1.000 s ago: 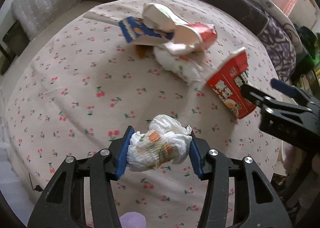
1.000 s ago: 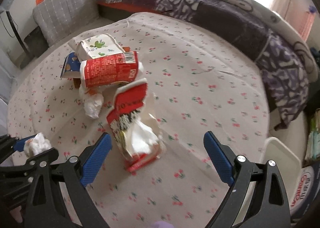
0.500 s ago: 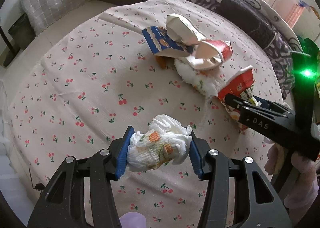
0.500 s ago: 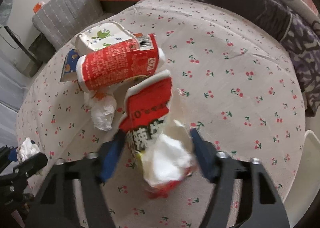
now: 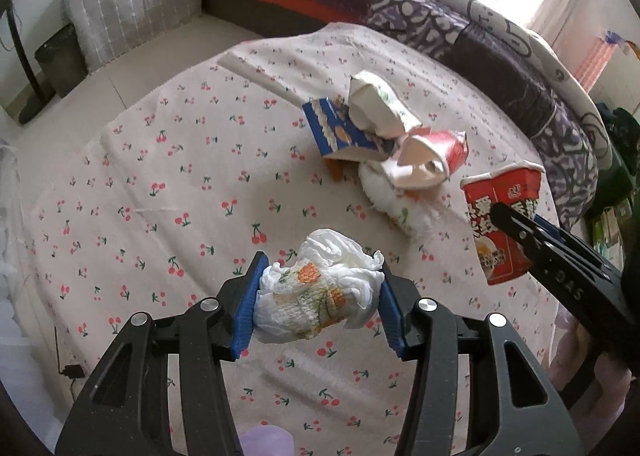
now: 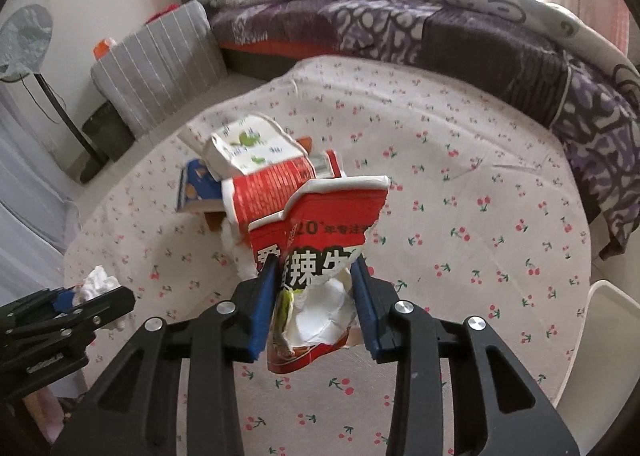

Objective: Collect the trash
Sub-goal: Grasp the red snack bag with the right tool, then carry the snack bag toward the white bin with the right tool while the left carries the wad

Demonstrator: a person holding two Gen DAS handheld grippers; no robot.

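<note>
My left gripper [image 5: 319, 308] is shut on a crumpled white tissue wad [image 5: 320, 302] with orange print, held above the cherry-print tablecloth [image 5: 160, 196]. My right gripper [image 6: 316, 304] has its jaws closing on a crushed red noodle cup [image 6: 320, 240], lifted off the cloth; its pads press the cup's sides. In the left wrist view that red cup [image 5: 502, 212] hangs at the right, in the right gripper [image 5: 520, 224]. On the cloth lies a pile: a blue carton [image 5: 340, 134], a white carton [image 5: 376, 108], a red cup [image 5: 434, 160] and a tissue wad [image 5: 394, 202].
A bed with a purple patterned quilt [image 6: 460, 32] runs behind the round table. A grey striped cushion [image 5: 132, 12] and a dark bin [image 5: 64, 56] stand on the floor at the left. A white chair edge [image 6: 604, 340] shows at the right.
The right gripper's jaws closed from wide open onto the red noodle cup and lifted it off the cloth. The left gripper rose a little, still holding the tissue wad.
</note>
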